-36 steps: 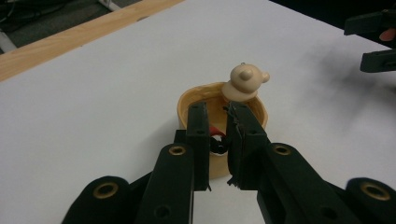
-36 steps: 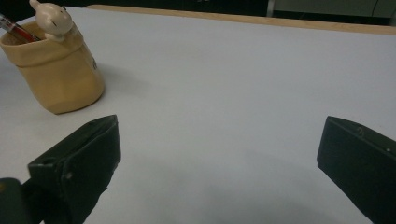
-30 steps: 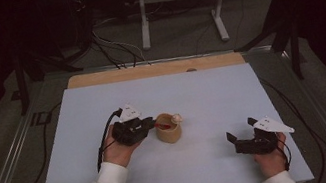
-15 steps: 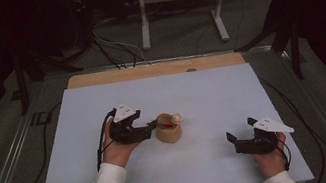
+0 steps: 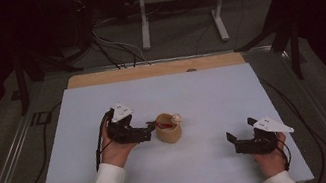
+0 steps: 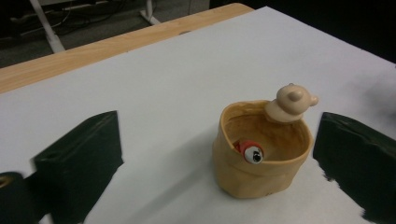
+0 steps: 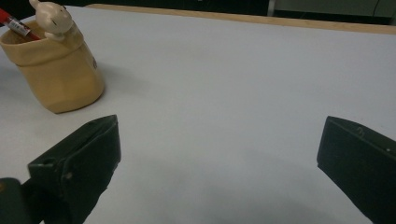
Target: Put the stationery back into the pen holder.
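Nearest the person, at about five o'clock on the white table (image 5: 211,88), the right gripper (image 5: 233,142) rests low with its jaws spread wide and nothing between them; its own view shows bare table ahead and the tan pot (image 7: 56,74) off at ten o'clock, well apart. It has no part in this step, and I judge it best kept parked there, clear of the pot. Farther in, near the table's middle, the left gripper (image 5: 150,132) sits just beside the tan pot (image 5: 168,128), at the pot's nine o'clock. Its jaws have just been opening and now stand wide, one to each side of the pot (image 6: 261,149) with white table showing between, touching neither wall. The red pen (image 6: 250,151) lies inside the pot, leaning on the near wall, with its white end up. A small cream animal figure (image 6: 292,102) perches on the far rim at one o'clock. The step looks like a release after dropping the pen in. To finish it well, draw the left gripper straight back toward seven o'clock with the jaws wide, so that neither one clips the wall and tips the pot. Beyond lies the wooden edge (image 5: 157,68) at twelve o'clock.
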